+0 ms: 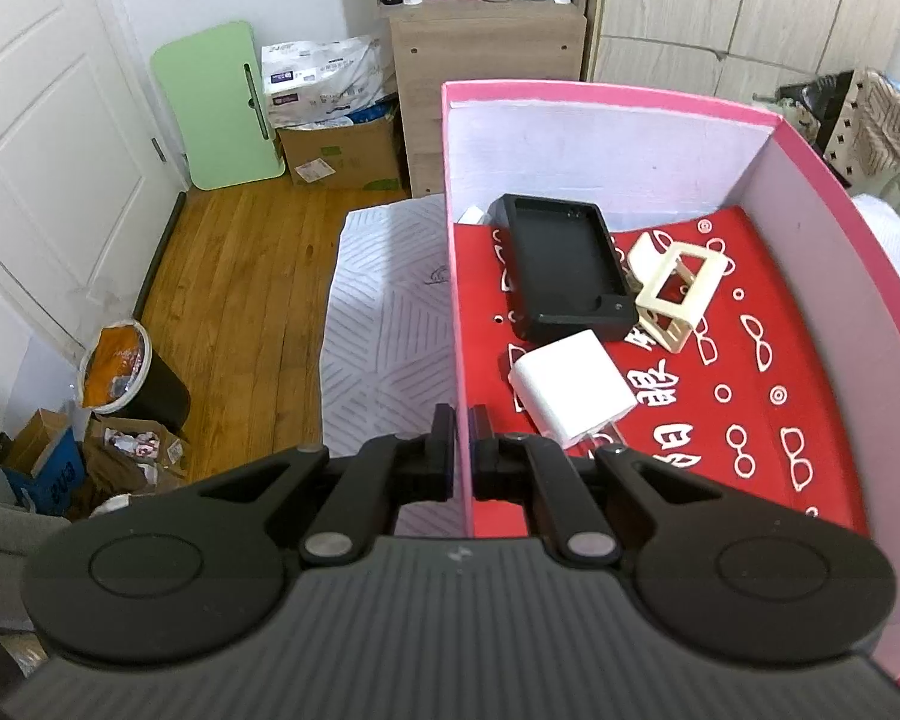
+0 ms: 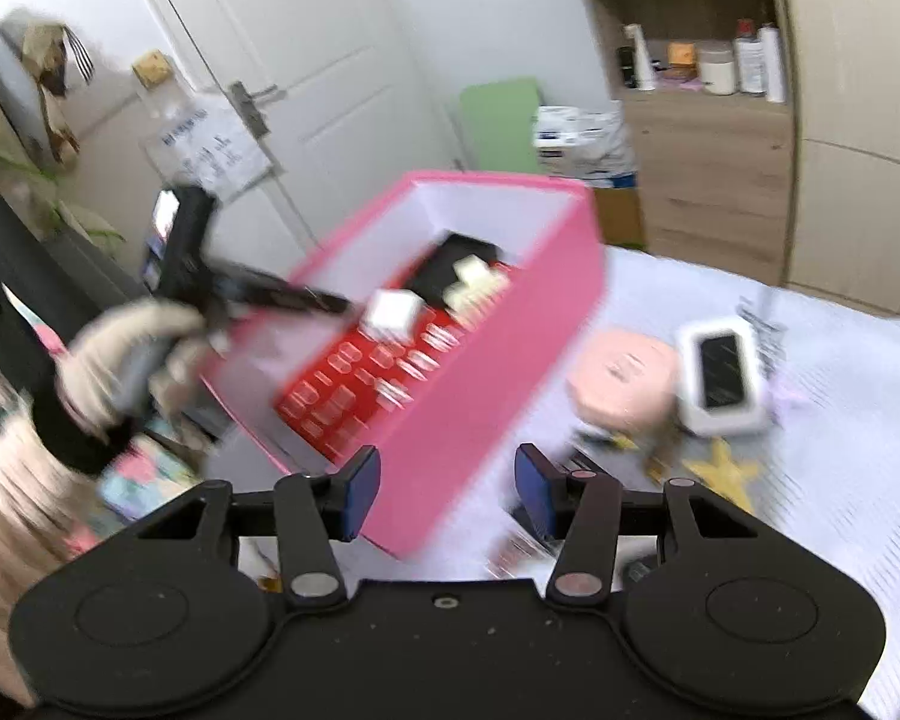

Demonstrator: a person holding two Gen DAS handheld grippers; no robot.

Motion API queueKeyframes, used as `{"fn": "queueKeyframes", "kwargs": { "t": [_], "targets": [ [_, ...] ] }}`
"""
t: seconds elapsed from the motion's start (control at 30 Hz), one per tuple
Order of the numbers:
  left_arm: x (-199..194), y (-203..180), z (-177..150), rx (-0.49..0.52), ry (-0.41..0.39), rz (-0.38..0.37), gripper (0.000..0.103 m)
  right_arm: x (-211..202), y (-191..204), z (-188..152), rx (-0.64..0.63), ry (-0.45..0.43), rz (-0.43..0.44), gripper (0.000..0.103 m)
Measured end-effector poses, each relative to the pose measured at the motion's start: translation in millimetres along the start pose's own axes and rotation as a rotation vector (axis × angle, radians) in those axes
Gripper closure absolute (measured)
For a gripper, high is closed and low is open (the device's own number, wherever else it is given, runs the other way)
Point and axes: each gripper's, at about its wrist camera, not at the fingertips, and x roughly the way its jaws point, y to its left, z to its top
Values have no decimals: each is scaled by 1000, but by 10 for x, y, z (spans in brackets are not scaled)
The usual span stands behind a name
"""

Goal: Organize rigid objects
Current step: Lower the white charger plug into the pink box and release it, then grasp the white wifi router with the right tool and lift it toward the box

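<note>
Soft, even indoor light fills both views, with only faint shadows and no harsh glare. The left wrist view is sharp, though fisheye bending curves the wardrobe point(image 1: 750, 6) at upper right. The right wrist view is smeared by motion blur — the pink box point(image 2: 486, 384) at centre and the gloved hand point(image 2: 120, 348) at left most of all — with dark corners.

Green board point(image 1: 222, 108) leans beside cardboard box point(image 1: 342, 150).

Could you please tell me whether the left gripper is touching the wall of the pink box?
Touching: the left wrist view shows the left gripper shut on the pink box wall, pads pressed against both sides.
</note>
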Motion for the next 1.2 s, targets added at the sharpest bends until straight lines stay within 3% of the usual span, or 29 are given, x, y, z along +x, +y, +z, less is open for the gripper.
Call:
{"fn": "queueKeyframes", "kwargs": {
  "t": [0.27, 0.33, 0.4, 0.6, 0.97, 1.2],
  "targets": [
    [-4, -32, -6, 15, 4, 21, 99, 55, -342, -586, -71, -44, -172, 38],
    [-7, -37, -6, 18, 5, 23, 99, 79, -402, -643, -90, -50, -184, 24],
    [-6, -22, -5, 16, 5, 19, 99, 119, -428, -693, -135, -49, -187, 18],
    [-11, 27, -7, -7, 2, -5, 99, 273, -452, -799, -264, -25, -245, 15],
    [-7, 21, -1, -6, 2, -6, 99, 538, -718, -761, -283, 0, -222, 3],
    [-5, 17, 1, -7, 2, -7, 99, 660, -808, -700, -239, 25, -205, 2]
  ]
}}
